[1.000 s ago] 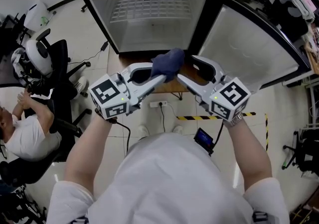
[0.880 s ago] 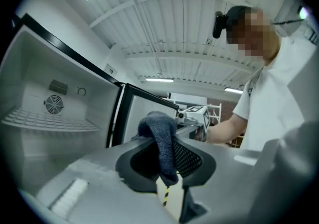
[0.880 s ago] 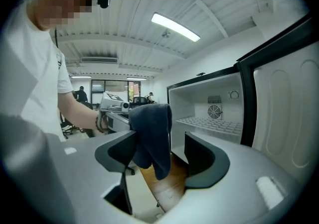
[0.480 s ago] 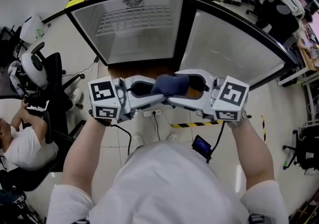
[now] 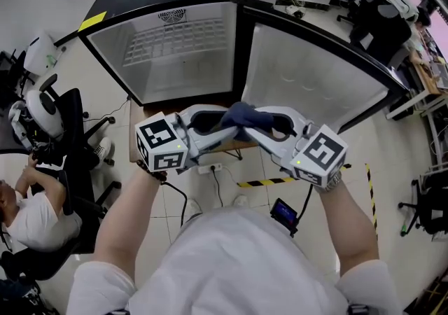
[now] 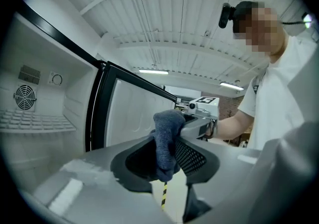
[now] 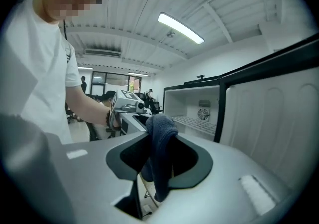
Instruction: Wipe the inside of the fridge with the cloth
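A dark blue cloth (image 5: pixel 245 116) hangs between both grippers in front of the open fridge (image 5: pixel 175 47). My right gripper (image 5: pixel 255 124) has just been closing and is now shut on the cloth (image 7: pixel 159 153), which droops below its jaws. My left gripper (image 5: pixel 231 128) has just been opening. The cloth (image 6: pixel 167 141) still hangs between its jaws, and the meshed pad on one side shows bare. The two grippers meet tip to tip, each in the other's view: the right gripper (image 6: pixel 199 113) and the left gripper (image 7: pixel 129 106). The fridge holds a wire shelf (image 5: pixel 175 37).
The fridge door (image 5: pixel 308 75) stands swung open to the right. The fridge rests on a low wooden table (image 5: pixel 140 124). A seated person (image 5: pixel 28 215) and office chairs (image 5: pixel 63 117) are at the left. Striped floor tape (image 5: pixel 266 182) and a power strip (image 5: pixel 208 166) lie below.
The right gripper came in from the right with wide jaws and closed on the cloth that the left gripper held. The left jaws have spread. Both grippers drifted a little.
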The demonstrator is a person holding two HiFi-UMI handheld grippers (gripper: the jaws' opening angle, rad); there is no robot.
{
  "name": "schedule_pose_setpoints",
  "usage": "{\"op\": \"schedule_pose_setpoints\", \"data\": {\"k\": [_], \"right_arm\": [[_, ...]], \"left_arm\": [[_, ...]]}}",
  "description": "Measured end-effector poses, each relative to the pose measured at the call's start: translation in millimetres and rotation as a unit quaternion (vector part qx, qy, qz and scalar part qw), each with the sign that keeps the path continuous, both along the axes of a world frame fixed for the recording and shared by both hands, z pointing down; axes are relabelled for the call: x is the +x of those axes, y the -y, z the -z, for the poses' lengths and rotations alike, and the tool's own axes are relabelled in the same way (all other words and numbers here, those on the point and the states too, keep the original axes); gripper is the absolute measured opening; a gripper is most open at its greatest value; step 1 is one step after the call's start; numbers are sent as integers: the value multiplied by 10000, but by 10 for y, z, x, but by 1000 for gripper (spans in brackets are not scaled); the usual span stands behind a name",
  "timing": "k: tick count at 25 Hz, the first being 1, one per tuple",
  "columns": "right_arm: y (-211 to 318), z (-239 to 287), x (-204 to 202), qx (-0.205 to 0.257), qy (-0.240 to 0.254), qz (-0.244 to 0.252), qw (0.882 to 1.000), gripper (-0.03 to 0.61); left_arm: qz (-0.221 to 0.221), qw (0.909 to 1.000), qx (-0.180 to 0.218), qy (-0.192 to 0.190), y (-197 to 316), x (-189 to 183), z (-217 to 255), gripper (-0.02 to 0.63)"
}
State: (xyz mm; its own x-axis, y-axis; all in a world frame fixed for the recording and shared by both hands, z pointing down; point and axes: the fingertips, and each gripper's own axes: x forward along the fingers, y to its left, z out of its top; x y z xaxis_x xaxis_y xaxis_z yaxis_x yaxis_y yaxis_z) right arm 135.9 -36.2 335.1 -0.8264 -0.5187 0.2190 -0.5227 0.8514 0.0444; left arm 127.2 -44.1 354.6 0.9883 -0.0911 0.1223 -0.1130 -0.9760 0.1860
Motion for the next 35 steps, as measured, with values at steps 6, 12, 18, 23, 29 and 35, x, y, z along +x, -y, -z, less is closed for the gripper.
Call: {"op": "schedule_pose_setpoints", "data": {"k": [6, 12, 18, 23, 29, 35], "right_arm": [[335, 192, 346, 505, 41, -1225, 9912, 110], [640, 436, 576, 890, 28, -2269, 9698, 110], [790, 624, 576, 1102, 20, -2751, 9551, 110], [963, 791, 482, 1314, -30, -3031, 9438, 110], [1109, 850, 435, 1522, -213, -3331, 9303, 110], [1182, 867, 479, 1522, -217, -3549, 9222, 110]], "left_arm": [[886, 9958, 211, -34, 407, 26, -58, 153], [2048, 9780, 275, 278, 888, 87, -380, 153], [2543, 9633, 109, 853, 1108, 348, -816, 163], [2751, 9527, -363, 1238, 1291, 453, -1237, 170], [2827, 9450, -516, 1560, 1408, 539, -1501, 170], [2822, 9410, -570, 1776, 1434, 571, -1676, 122]]}}
